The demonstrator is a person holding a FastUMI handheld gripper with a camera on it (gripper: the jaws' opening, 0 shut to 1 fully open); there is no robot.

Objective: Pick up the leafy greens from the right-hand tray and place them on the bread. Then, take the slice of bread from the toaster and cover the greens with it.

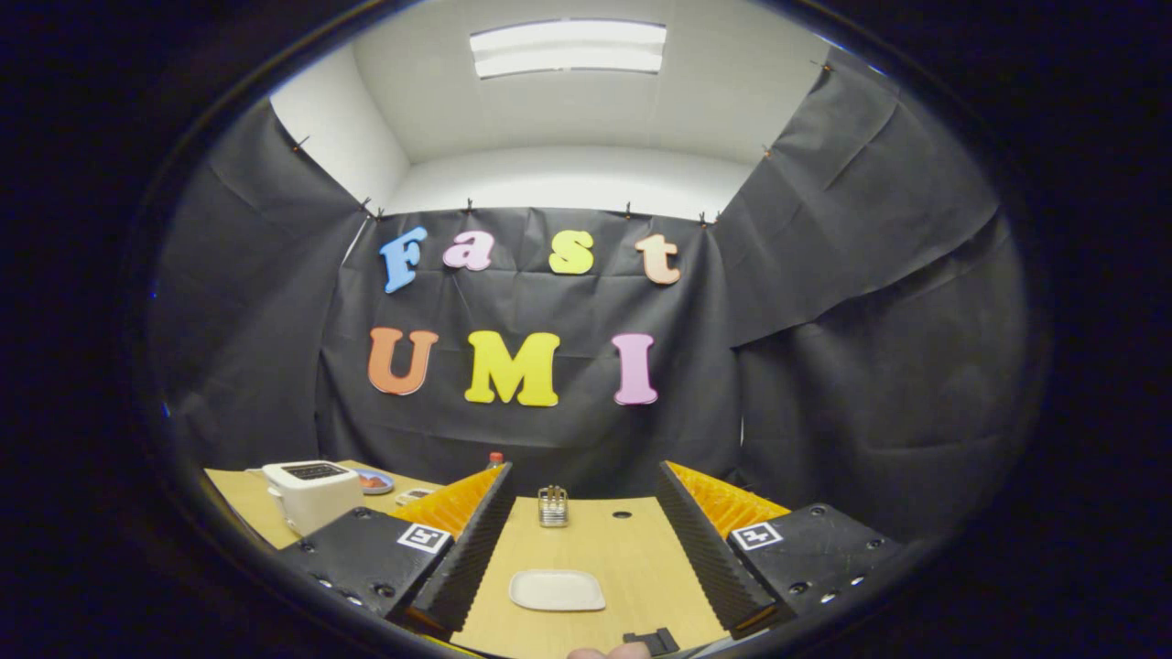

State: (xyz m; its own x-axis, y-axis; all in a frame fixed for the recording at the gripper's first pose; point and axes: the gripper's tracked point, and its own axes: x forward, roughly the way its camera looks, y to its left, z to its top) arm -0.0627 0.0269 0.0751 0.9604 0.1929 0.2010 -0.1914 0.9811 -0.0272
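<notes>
Right now my tool (586,549) is held level over the near part of the bench (641,558), fingers spread wide and gripping nothing, pointed toward the far edge.

One toaster (311,494) stands toward the far left corner, off to the left of my left finger and beyond its tip. Its top faces up, and I cannot make out whether a slice sits in the slots. So the toaster lies left and ahead of the tool, not on the line the fingers point along; reaching it would call for a swing to the left.

One pale, flat, roughly rectangular thing (557,590) lies between my fingers near the near edge, long side running across the gap. I cannot tell whether it is a plate or the bread itself; nothing green shows on it.

One small dish (374,480) sits behind the toaster by the far edge, with something reddish on it. One little metal rack (552,506) stands straight ahead between the fingertips, toward the far edge. One bottle cap (495,458) pokes up just behind my left fingertip. One small flat item (414,496) lies between toaster and left finger, too small to name.

Leafy greens and a right-hand tray I cannot pick out; my right finger covers that side of the bench. A fingertip of my hand (612,652) shows at the near edge.
</notes>
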